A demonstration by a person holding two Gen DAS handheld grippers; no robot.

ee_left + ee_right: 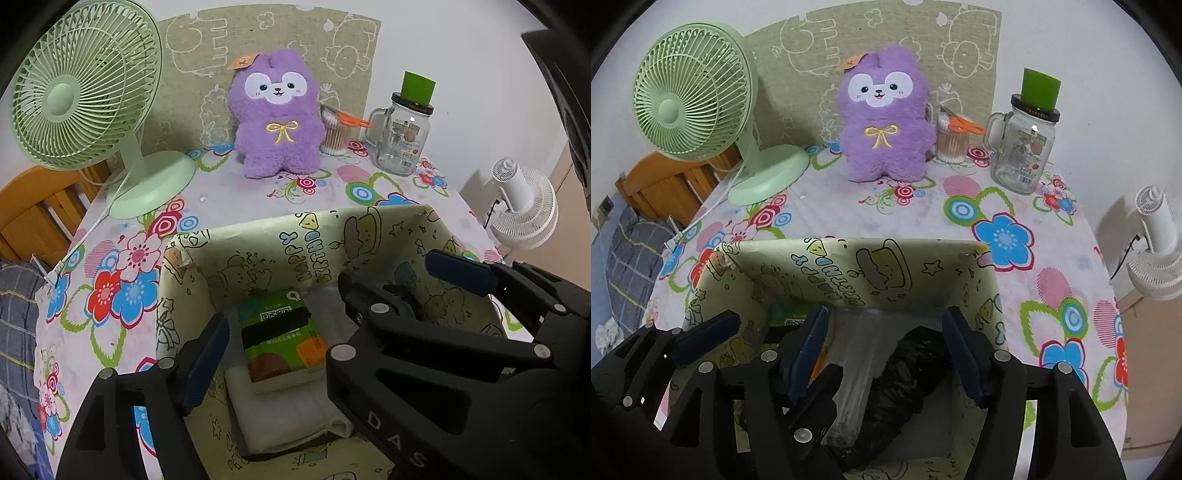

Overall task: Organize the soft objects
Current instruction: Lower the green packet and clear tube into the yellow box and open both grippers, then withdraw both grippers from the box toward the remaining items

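Left wrist view: floral tablecloth (236, 206), green fan (85, 96), white wall (461, 55).

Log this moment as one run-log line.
left claw: open, over box | right claw: open, over box | in box: green pack, black bag | purple plush: on table, untouched

Your left gripper (280, 354) angled downward, jaws spread wide and holding nothing, your right gripper (886, 350) just beside it, likewise spread, also unladen

Each black claw (886, 354) has blue pads (962, 354), silver screws, "DAS" lettering.
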